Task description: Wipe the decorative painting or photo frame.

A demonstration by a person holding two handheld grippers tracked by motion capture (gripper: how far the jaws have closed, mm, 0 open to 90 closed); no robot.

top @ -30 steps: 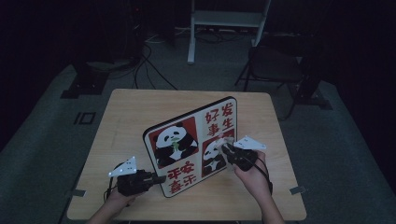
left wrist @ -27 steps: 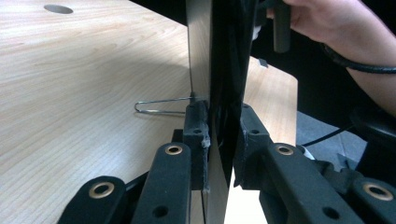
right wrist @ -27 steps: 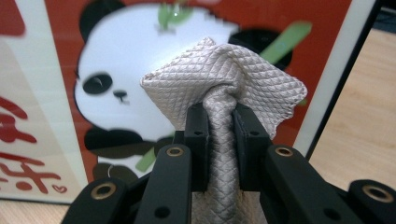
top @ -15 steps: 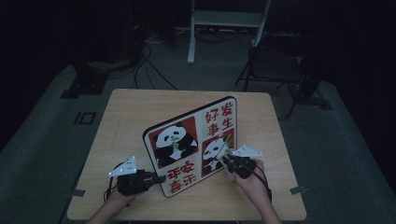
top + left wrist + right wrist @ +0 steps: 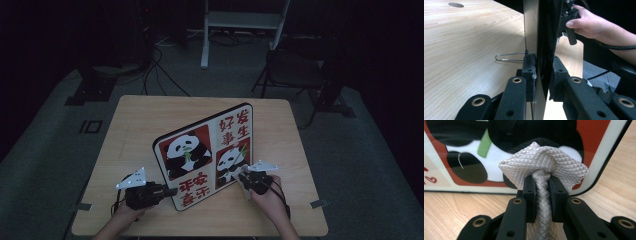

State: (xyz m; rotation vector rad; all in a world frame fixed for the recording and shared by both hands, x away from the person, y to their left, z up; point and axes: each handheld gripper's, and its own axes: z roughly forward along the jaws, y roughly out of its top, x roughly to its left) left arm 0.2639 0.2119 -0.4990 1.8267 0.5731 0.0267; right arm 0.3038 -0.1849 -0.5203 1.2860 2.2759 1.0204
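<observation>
Right gripper (image 5: 246, 176) lowered, cloth (image 5: 544, 167) against panda board (image 5: 205, 150)

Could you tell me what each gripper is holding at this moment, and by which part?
The left gripper clamps the panda picture board by its lower edge, holding it upright. The right gripper pinches a bunched grey cloth at its gathered middle.

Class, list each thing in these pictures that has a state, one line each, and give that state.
panda board: upright on the table, tilted, propped by a wire stand.
grey cloth: bunched, pressed near the board's front.
left tool: shut on the board's edge.
right tool: shut on the cloth.
</observation>
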